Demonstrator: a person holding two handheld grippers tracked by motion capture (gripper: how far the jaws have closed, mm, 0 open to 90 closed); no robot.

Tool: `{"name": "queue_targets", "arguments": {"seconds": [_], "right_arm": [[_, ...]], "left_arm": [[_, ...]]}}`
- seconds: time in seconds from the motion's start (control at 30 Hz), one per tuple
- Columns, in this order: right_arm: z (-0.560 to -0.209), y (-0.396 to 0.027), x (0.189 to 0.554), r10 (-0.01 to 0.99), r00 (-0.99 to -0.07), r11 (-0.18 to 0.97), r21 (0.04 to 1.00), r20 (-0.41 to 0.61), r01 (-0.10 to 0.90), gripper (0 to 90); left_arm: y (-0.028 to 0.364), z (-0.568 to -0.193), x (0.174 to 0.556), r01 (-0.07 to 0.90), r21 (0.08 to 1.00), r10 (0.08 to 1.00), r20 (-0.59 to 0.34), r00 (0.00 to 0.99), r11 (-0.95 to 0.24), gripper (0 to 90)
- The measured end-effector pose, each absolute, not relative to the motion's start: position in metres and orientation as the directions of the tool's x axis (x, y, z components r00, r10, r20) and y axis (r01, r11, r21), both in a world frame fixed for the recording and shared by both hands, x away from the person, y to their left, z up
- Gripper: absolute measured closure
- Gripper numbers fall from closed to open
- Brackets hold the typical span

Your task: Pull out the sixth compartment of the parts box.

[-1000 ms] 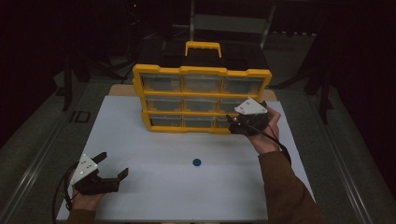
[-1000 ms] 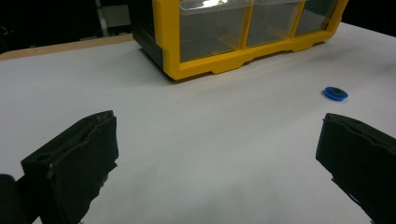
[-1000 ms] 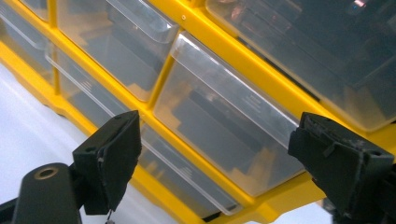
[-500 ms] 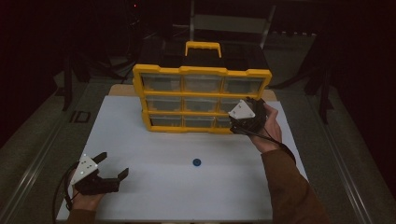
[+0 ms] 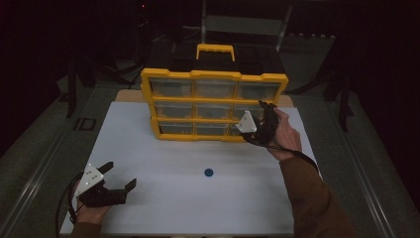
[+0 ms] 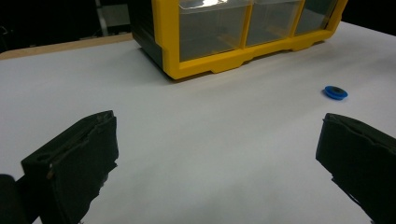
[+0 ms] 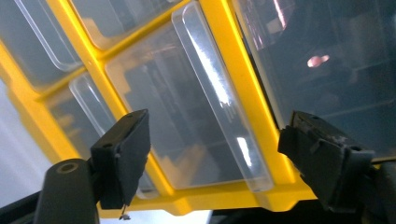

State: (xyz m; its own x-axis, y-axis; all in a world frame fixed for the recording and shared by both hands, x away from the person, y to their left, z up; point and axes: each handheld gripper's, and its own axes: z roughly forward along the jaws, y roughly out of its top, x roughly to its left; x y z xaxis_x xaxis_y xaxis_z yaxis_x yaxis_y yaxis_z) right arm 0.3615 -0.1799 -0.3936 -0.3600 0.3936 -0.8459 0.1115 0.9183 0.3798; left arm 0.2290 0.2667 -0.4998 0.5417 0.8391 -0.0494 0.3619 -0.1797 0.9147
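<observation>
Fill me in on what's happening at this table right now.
A person works with a gripper in each hand at a white table. The right gripper is up against the lower right drawers of a yellow drawer organizer; its jaws have just been closing a little but are open, with a clear drawer in front of them and nothing pinched. The left gripper rests open near the table's front left. A small blue disc lies loose in front of the organizer.
</observation>
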Motion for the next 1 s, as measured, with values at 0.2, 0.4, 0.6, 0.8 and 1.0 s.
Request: {"name": "queue_targets", "arguments": {"seconds": [0.2,0.4,0.6,0.8,1.0], "right_arm": [[-0.397,-0.176,0.361,0.304,-0.322,0.952,0.294,-0.896,0.081,26.4],[-0.402,-0.173,0.361,0.220,-0.272,0.976,0.212,-0.937,0.057,30.4],[-0.407,-0.171,0.361,0.135,-0.227,0.991,0.131,-0.964,0.035,35.0],[-0.414,-0.173,0.362,0.074,-0.158,0.997,0.071,-0.985,0.023,40.3],[-0.416,-0.174,0.363,0.033,-0.103,0.999,0.032,-0.994,0.014,46.4]], "left_arm": [[0.267,-0.500,0.229,0.363,0.914,0.840,-0.049,0.541,-0.180,0.0],[0.267,-0.500,0.229,0.363,0.914,0.839,-0.049,0.541,-0.180,0.0],[0.267,-0.500,0.229,0.363,0.914,0.839,-0.049,0.542,-0.180,0.0],[0.267,-0.500,0.229,0.364,0.914,0.839,-0.049,0.541,-0.181,0.0],[0.267,-0.500,0.229,0.366,0.913,0.840,-0.051,0.540,-0.180,0.0]]}}
